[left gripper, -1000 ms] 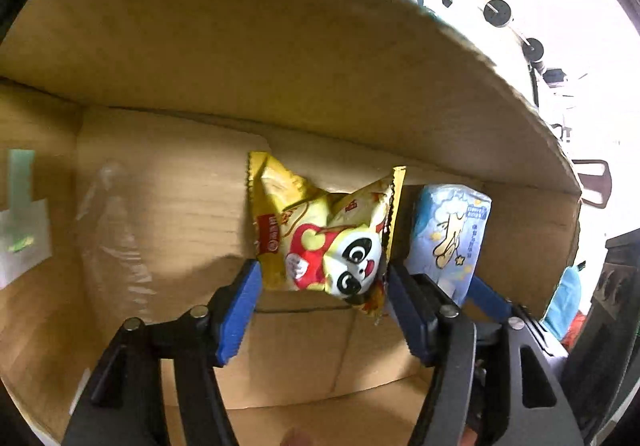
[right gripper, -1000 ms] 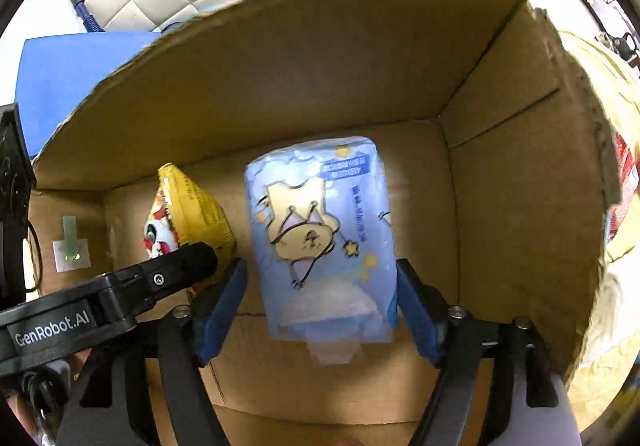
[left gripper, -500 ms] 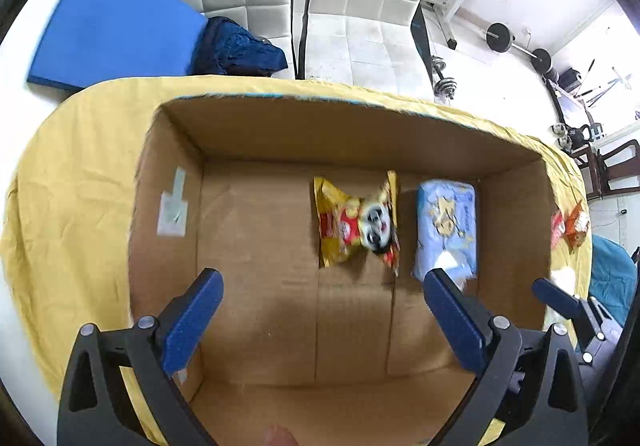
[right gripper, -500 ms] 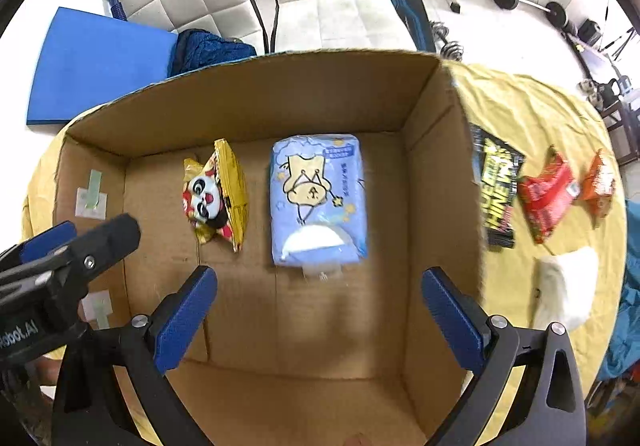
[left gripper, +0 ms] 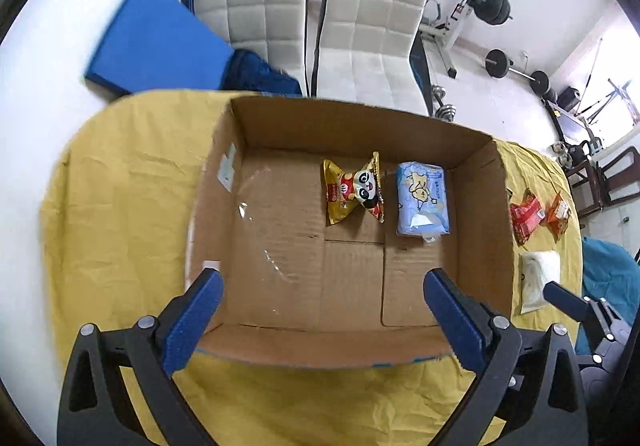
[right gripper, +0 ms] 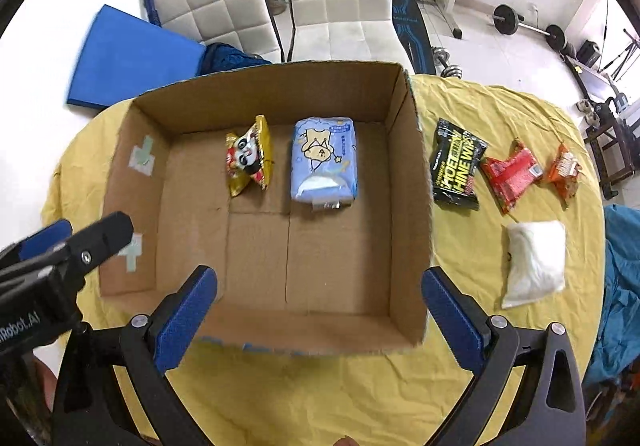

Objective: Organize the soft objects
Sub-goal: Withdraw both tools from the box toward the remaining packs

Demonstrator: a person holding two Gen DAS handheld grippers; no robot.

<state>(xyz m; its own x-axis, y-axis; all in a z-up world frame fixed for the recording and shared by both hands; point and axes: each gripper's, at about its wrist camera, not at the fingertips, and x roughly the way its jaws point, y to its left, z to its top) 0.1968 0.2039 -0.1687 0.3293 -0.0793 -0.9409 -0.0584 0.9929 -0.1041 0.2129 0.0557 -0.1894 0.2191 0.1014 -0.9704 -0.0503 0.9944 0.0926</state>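
A brown cardboard box [right gripper: 408, 182] on a mustard-yellow cloth [right gripper: 480, 346] holds a yellow panda-print snack bag [right gripper: 248, 160] and a pale-blue cartoon tissue pack [right gripper: 324, 162]; outside lie black-and-yellow [right gripper: 456, 166], red [right gripper: 512, 174], orange [right gripper: 564, 170] and white packets [right gripper: 536, 262].

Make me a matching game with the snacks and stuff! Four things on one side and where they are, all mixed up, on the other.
Things:
1. panda snack bag
2. blue tissue pack
3. black packet
4. white pouch

Places:
A. on the yellow cloth, right beside the box wall
B. in the cardboard box, left one
C. on the cloth, nearest the camera
D. in the box, right one

Pairs: 1-B, 2-D, 3-A, 4-C
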